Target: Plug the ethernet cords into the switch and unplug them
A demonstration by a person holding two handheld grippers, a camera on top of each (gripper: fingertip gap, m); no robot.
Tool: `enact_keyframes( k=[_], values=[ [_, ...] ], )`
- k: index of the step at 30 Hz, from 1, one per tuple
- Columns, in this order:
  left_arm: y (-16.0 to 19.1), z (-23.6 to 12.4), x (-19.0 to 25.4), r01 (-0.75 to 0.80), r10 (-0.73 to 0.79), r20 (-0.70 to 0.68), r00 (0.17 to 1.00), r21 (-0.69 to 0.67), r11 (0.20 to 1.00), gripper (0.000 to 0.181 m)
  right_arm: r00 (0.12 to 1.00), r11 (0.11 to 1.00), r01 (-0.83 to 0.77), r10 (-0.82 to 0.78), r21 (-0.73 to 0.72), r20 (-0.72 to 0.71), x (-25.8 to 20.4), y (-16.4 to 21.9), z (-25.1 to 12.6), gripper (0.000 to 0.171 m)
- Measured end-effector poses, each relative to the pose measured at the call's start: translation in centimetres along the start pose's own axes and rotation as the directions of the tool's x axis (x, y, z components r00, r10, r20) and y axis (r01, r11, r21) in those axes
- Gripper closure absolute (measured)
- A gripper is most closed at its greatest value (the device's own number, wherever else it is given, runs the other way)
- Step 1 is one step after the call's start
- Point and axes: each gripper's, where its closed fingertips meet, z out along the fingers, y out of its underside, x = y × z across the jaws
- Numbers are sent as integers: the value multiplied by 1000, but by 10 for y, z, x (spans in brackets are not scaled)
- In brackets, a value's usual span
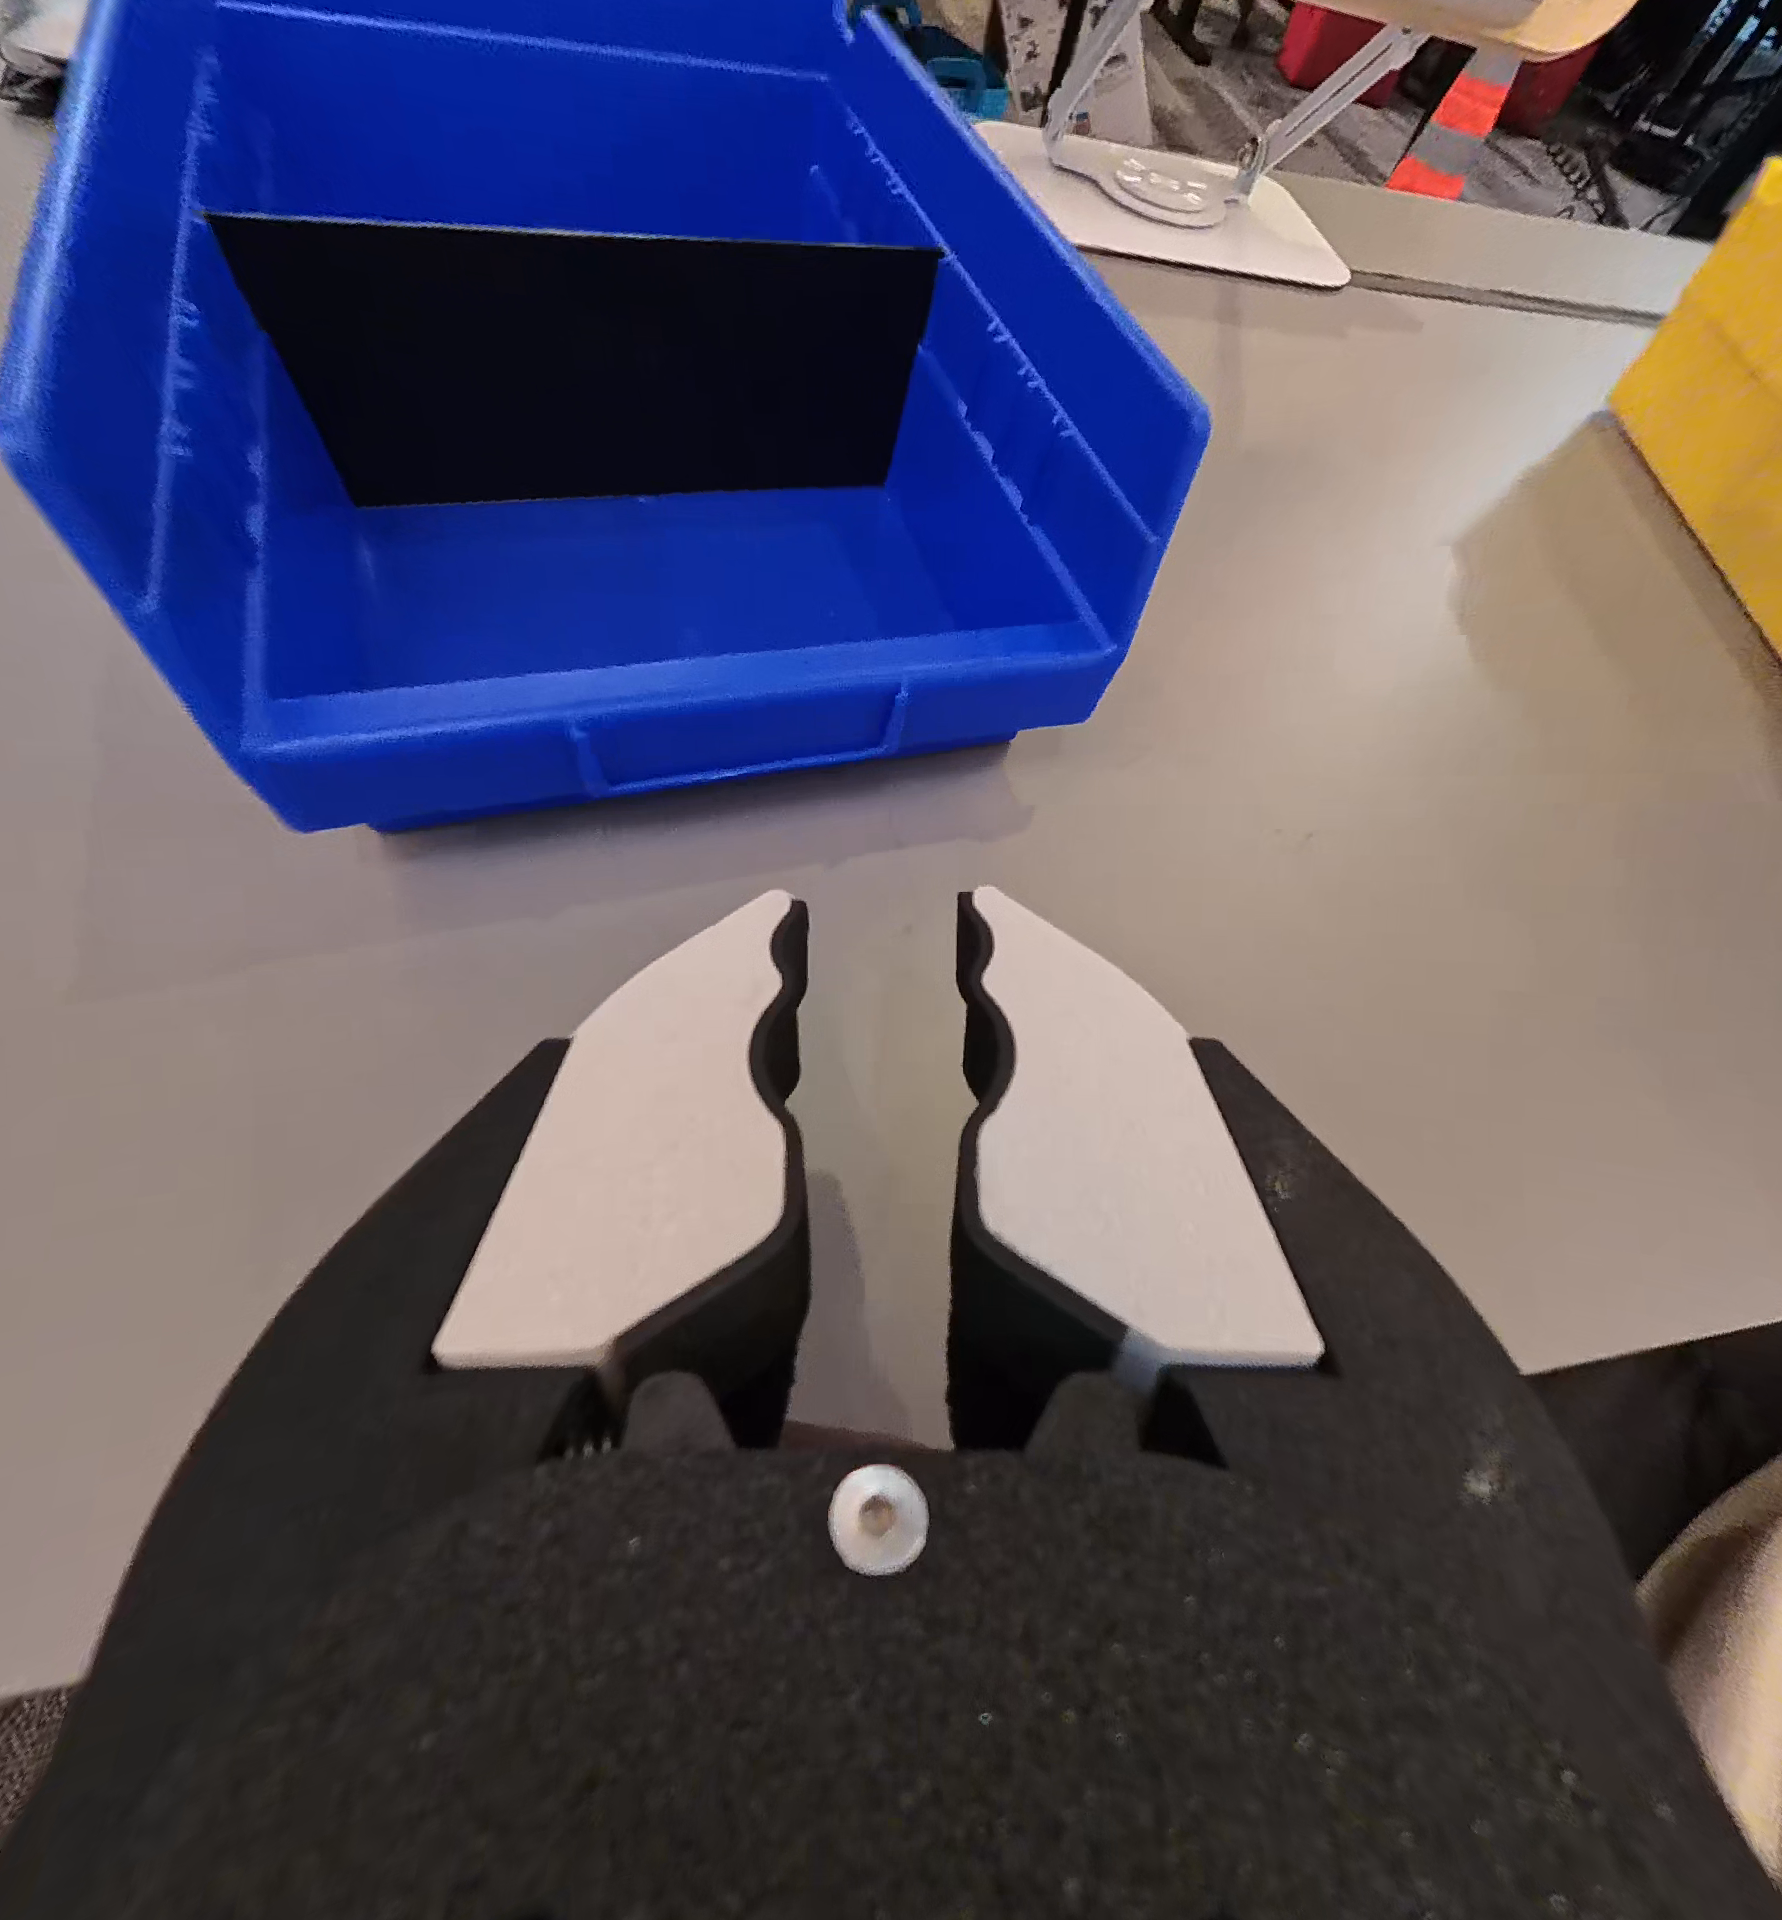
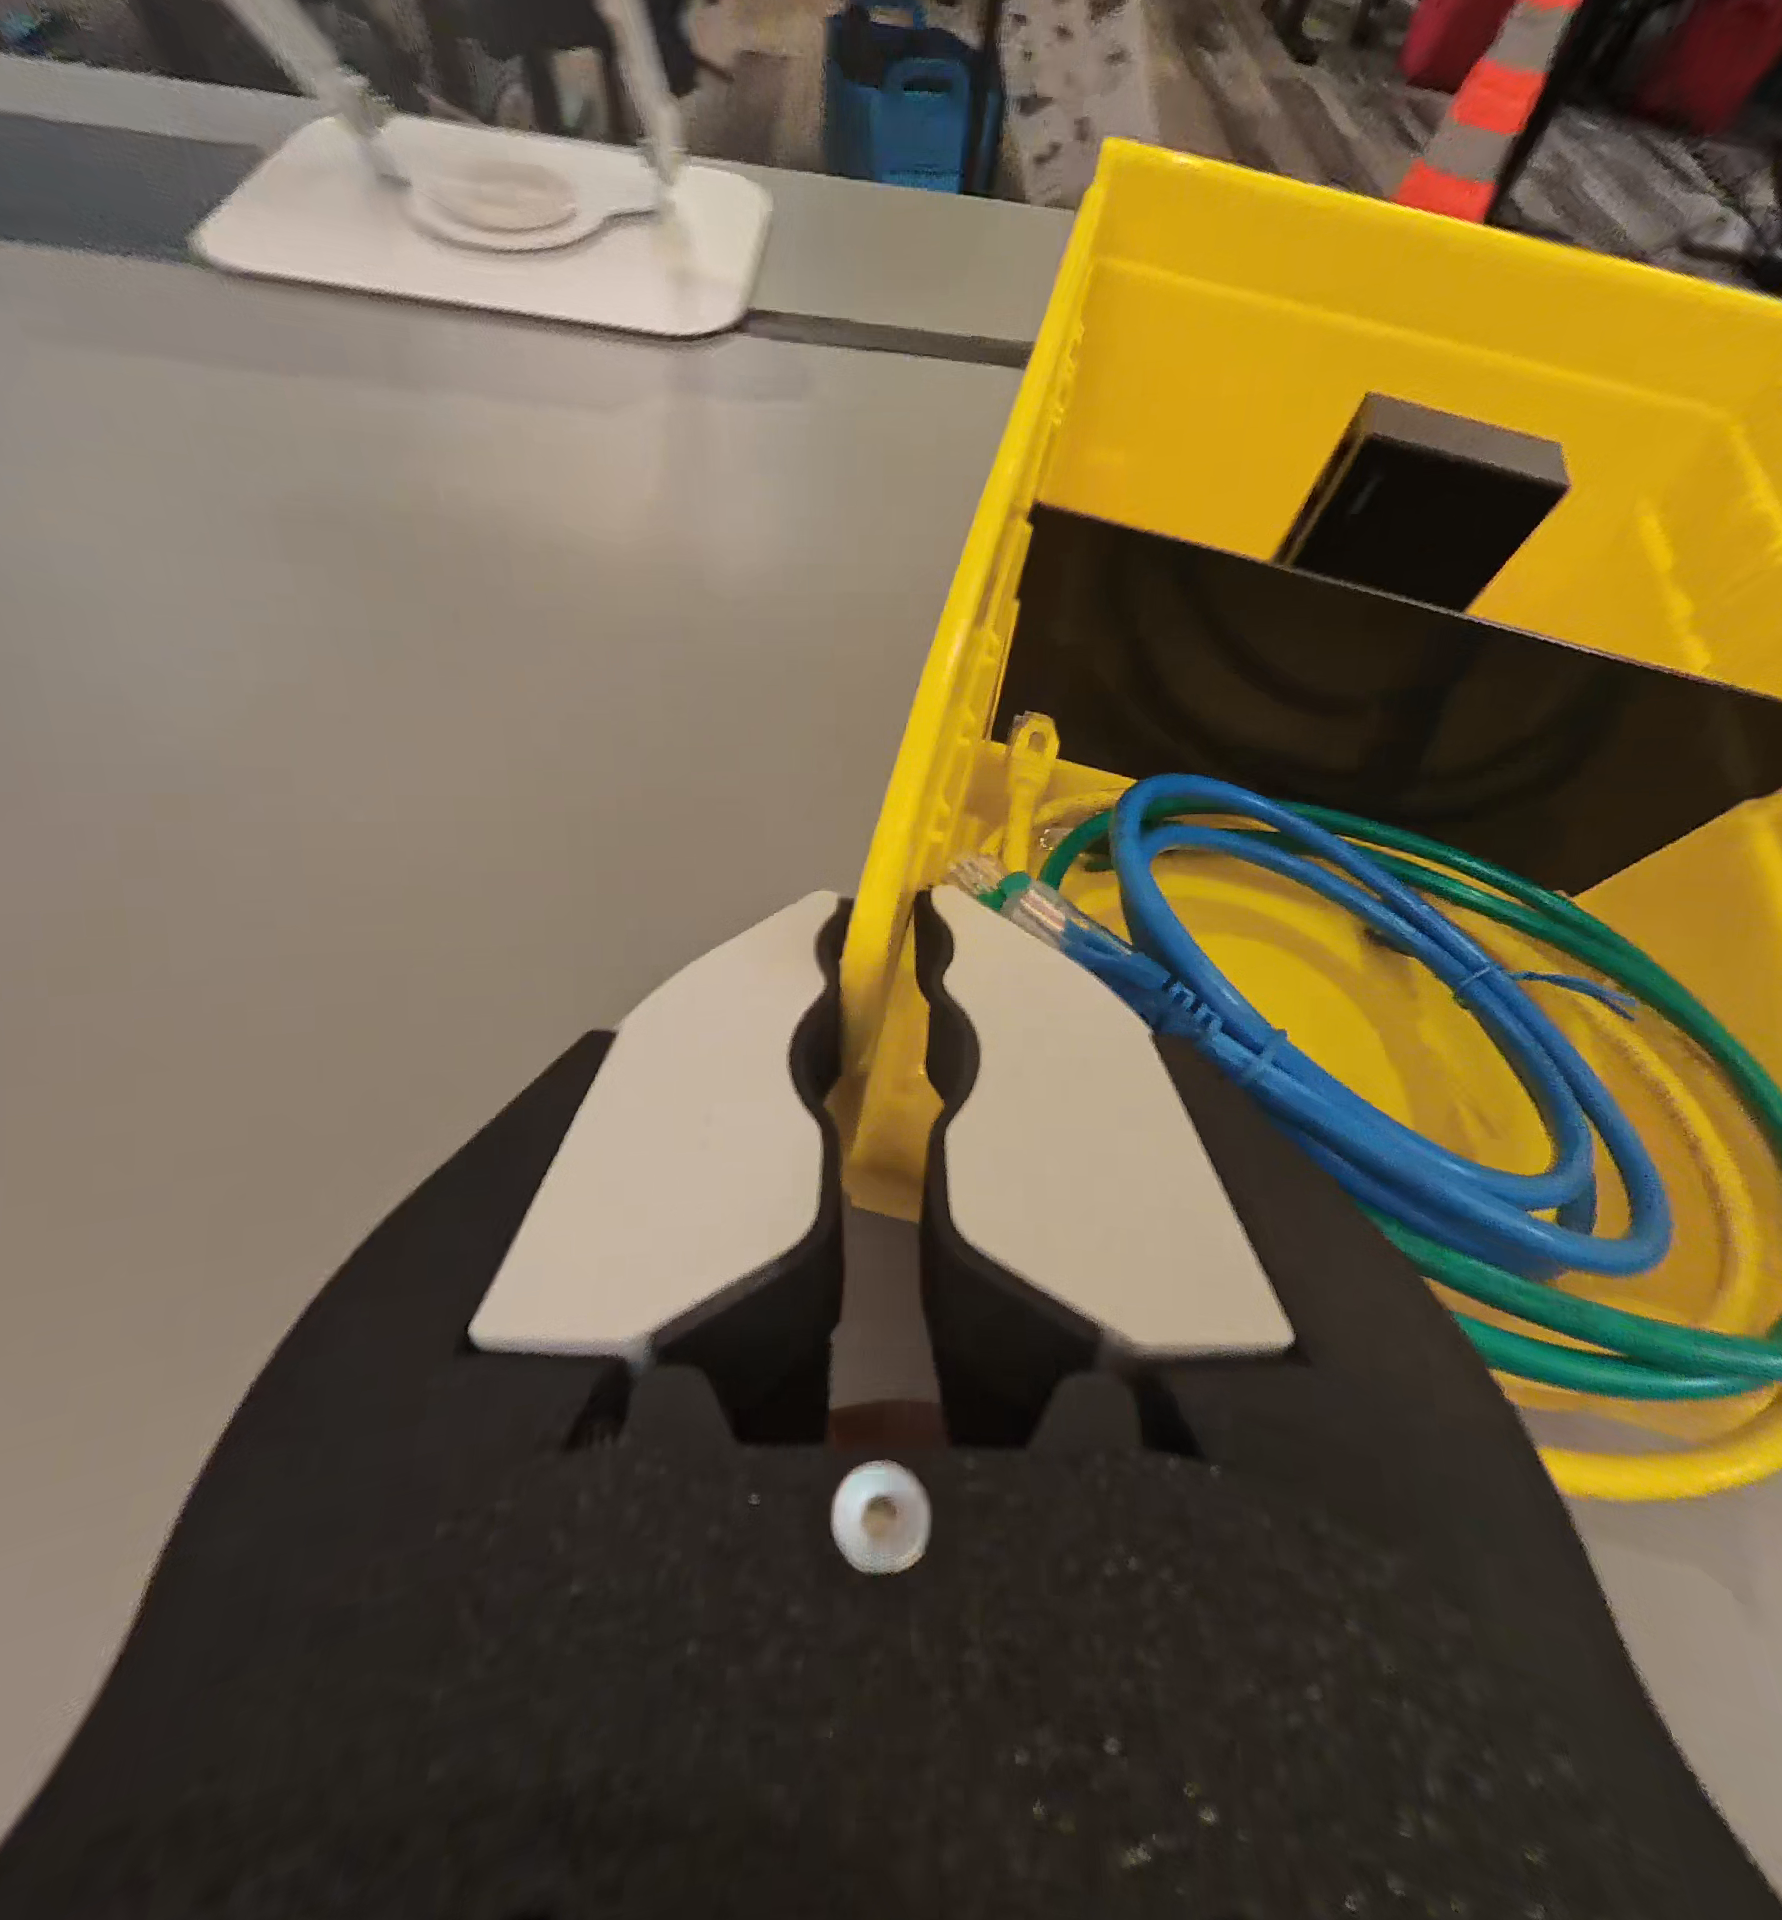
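Left wrist view: the left tongs (image 1: pixel 882 914) hover above the grey worktop (image 1: pixel 1282 935) with their jaws apart and nothing between them. Just ahead stands a blue bin (image 1: pixel 658 727), its low front lip facing the tongs. A black divider (image 1: pixel 596 364) crosses the bin from wall to wall, and the front compartment holds nothing that can be seen. Toward the worktop's far edge stands a white stand base (image 1: pixel 1178 223), and a yellow bin (image 1: pixel 1749 436) sits near the right edge, well apart from the blue one.

In the right wrist view the right tongs (image 2: pixel 882 914) straddle the left side wall of the yellow bin (image 2: pixel 1386 343): one finger is outside the wall, the other inside. The gap is narrow, but whether the pads actually press the wall cannot be told. In the bin's front compartment lie three coiled ethernet cords: a blue cord (image 2: pixel 1438 1164) on top, a green cord (image 2: pixel 1697 1039) looped around it, and a yellow cord (image 2: pixel 1687 1465) underneath, spilling over the bin's front lip. Their clear plugs (image 2: pixel 1032 904) gather at the near left corner, just beside the inner finger. Behind a black divider (image 2: pixel 1334 665), the rear compartment holds a black box-shaped switch (image 2: pixel 1427 499), standing tilted against the back.
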Motion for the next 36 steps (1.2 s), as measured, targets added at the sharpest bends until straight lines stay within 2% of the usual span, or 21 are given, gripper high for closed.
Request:
enact_keyframes(
  k=[3, 6, 10, 12, 14, 16, 18, 20, 22, 25, 26, 27, 29, 31, 34, 36],
  values=[
    [-2, 5, 14, -64, 64, -15, 998, -7, 998, 155, 989, 993, 115, -119, 39, 92, -51, 5, -20, 157],
    [-3, 8, 48, -180, 181, -71, 981, 17, 983, 153, 936, 966, 230, -252, 115, 245, -114, 9, -47, 153],
    [-7, 5, 138, -223, 251, -318, 915, 120, 967, 130, 880, 940, 250, -320, 232, 350, -150, 8, -96, 141],
    [-3, 3, 186, -231, 269, -430, 862, 139, 963, 118, 848, 941, 191, -301, 279, 436, -155, 3, -128, 135],
    [3, 11, 221, -302, 341, -458, 821, 158, 940, 116, 832, 937, 88, -255, 337, 492, -143, -9, -156, 126],
    [6, 28, 245, -372, 406, -448, 796, 166, 913, 115, 865, 925, 6, -196, 381, 463, -108, -25, -165, 128],
    [7, 49, 266, -363, 381, -475, 793, 133, 922, 115, 915, 916, -49, -118, 398, 385, -59, -35, -153, 131],
    [13, 70, 282, -337, 315, -521, 793, 55, 940, 114, 967, 925, -53, -47, 376, 252, -1, -28, -128, 128],
    [14, 88, 290, -323, 285, -526, 801, 20, 946, 110, 984, 951, -64, 9, 303, 180, 36, -5, -101, 126],
    [9, 98, 294, -322, 286, -539, 793, 29, 946, 127, 960, 989, -112, 84, 92, 268, 34, 37, -66, 111],
    [7, 100, 291, -320, 286, -521, 804, 26, 947, 136, 951, 991, -127, 108, 47, 289, 29, 44, -59, 115],
    [3, 103, 283, -323, 298, -478, 826, 31, 946, 149, 939, 987, -156, 136, 37, 316, 23, 42, -55, 116],
    [-7, 109, 259, -353, 346, -366, 864, 50, 934, 164, 920, 977, -202, 164, 71, 355, 12, 30, -55, 134],
    [-15, 114, 235, -331, 327, -301, 896, 37, 943, 170, 926, 976, -196, 152, 96, 346, 5, 25, -54, 141],
    [-22, 116, 208, -283, 279, -233, 932, 17, 959, 175, 907, 984, -176, 147, 38, 395, -29, 33, -54, 148],
    [-26, 115, 199, -316, 317, -171, 933, 34, 948, 176, 934, 986, -162, 144, 31, 327, -41, 34, -52, 147]
  ],
)
